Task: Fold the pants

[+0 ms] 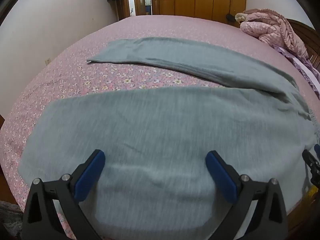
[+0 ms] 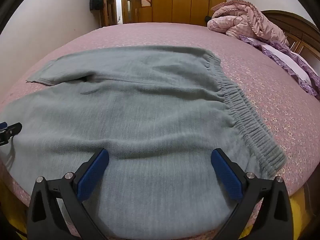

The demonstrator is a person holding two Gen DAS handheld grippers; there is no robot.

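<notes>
Pants (image 1: 160,124) lie flat on the bed (image 1: 124,28), on the pink flowered sheet, legs spread apart in a V. The near leg runs across under my left gripper (image 1: 155,172); the far leg (image 1: 152,50) angles away toward the wall side. Waistband (image 2: 246,110), ribbed elastic, sits at the right end, in front of my right gripper (image 2: 160,170).

Both grippers: jaws spread wide, blue pads well apart, nothing between them, tilted down over the near edge of the fabric. No pinch on the cloth; I cannot tell whether the pads touch it.

Step in hand, as I judge it: the start, no fold made. The legs are not stacked.

Next move, my reading: bring one leg over the other lengthwise. That calls for a pinch at the near edge, the left one toward the hem, the right one toward the waistband, both closing on fabric only, not the sheet beneath, then lifting together so the leg carries over without bunching.

Pink quilted bundle (image 2: 244,20) at the headboard end sits well clear.
</notes>
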